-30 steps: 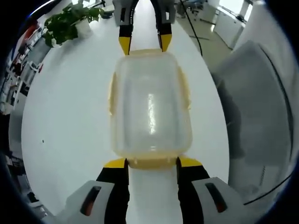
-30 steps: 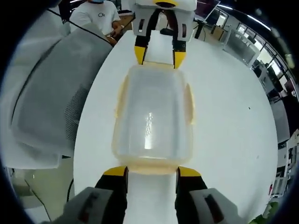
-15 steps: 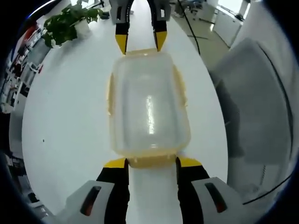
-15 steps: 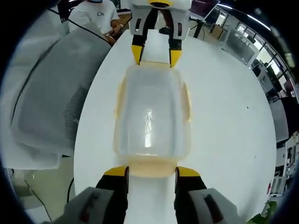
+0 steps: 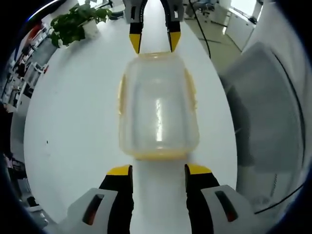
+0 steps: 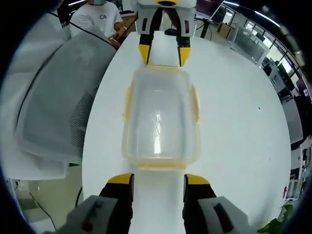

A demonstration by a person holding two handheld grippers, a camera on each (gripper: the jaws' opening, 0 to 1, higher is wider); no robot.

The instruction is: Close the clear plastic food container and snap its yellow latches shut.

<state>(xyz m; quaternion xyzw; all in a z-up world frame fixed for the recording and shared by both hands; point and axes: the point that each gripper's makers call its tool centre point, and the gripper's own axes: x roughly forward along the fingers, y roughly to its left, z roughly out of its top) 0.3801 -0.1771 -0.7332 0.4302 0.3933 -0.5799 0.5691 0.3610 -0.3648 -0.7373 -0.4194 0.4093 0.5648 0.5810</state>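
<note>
Looking along the left gripper [image 5: 158, 170], its two yellow-tipped jaws stand spread apart and hold nothing, just short of the near end of one clear plastic food container [image 5: 158, 105] on a white table [image 5: 73, 122]. The container lies with its lid on and its long axis running straight away from the camera, its far end toward the right gripper [image 5: 154, 41], whose two jaws are also parted and sit close to that end; whether they touch it cannot be told. Yellow latches [image 5: 191, 92] show along the container's sides and ends. One potted plant [image 5: 75, 24] stands on the table's far left, well apart from the container, and a grey mesh chair back [image 5: 265, 107] rises beside the table on the right. A black cable [image 5: 200, 29] crosses the floor beyond.

From the right gripper [image 6: 157, 178], the same single container [image 6: 160, 119] sits between the two tools on the white table [image 6: 234, 122], long axis again pointing away, a yellow latch [image 6: 127, 105] visible on its left flank. Its own jaws are spread wide, empty, near the closest end. The left gripper [image 6: 164, 48] faces in from the far end, jaws parted. One grey mesh chair back [image 6: 56, 97] stands to the left, and a person in a white shirt [image 6: 100, 17] sits beyond the table.
</note>
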